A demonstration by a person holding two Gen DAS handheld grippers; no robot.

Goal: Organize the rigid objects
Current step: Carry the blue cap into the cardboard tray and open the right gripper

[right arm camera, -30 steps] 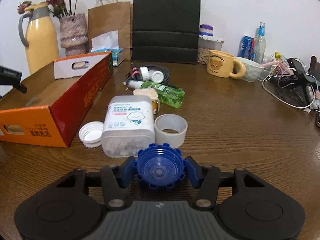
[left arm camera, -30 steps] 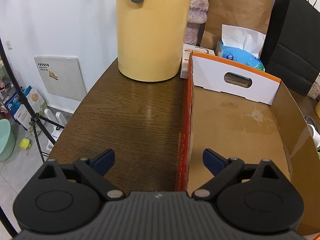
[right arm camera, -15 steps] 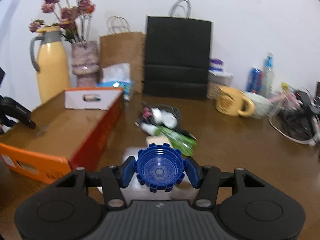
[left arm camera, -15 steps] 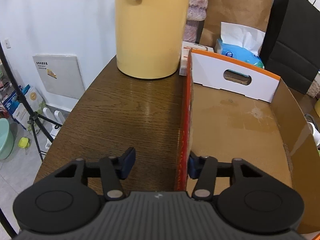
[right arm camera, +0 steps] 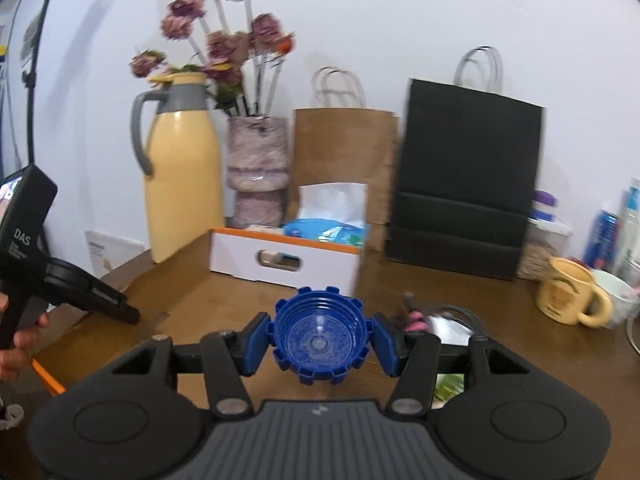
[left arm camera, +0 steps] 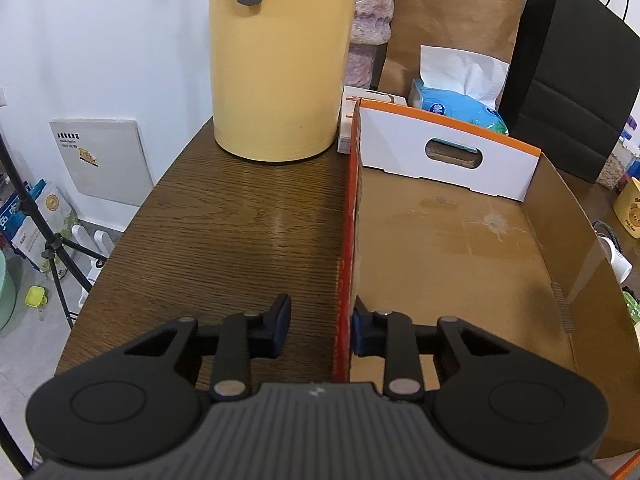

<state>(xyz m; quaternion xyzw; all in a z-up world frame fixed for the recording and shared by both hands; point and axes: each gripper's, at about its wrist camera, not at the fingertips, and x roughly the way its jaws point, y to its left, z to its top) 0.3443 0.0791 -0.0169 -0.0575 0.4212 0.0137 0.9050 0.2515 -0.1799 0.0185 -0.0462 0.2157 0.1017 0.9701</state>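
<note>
The left gripper (left arm camera: 320, 326) has just been closing astride the red side wall of the open, empty cardboard box (left arm camera: 345, 272); its left pad stands clear. A blue ribbed plastic cap (right arm camera: 320, 336), clamped in the right gripper (right arm camera: 320, 340), has been carried above the box, seemingly for dropping in.

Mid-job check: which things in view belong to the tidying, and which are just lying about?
In the job:
- blue cap, held in right claw
- cardboard box, side wall between left claw fingers

Lying about:
- yellow jug
- tissue pack
- black bag
- mug
</note>
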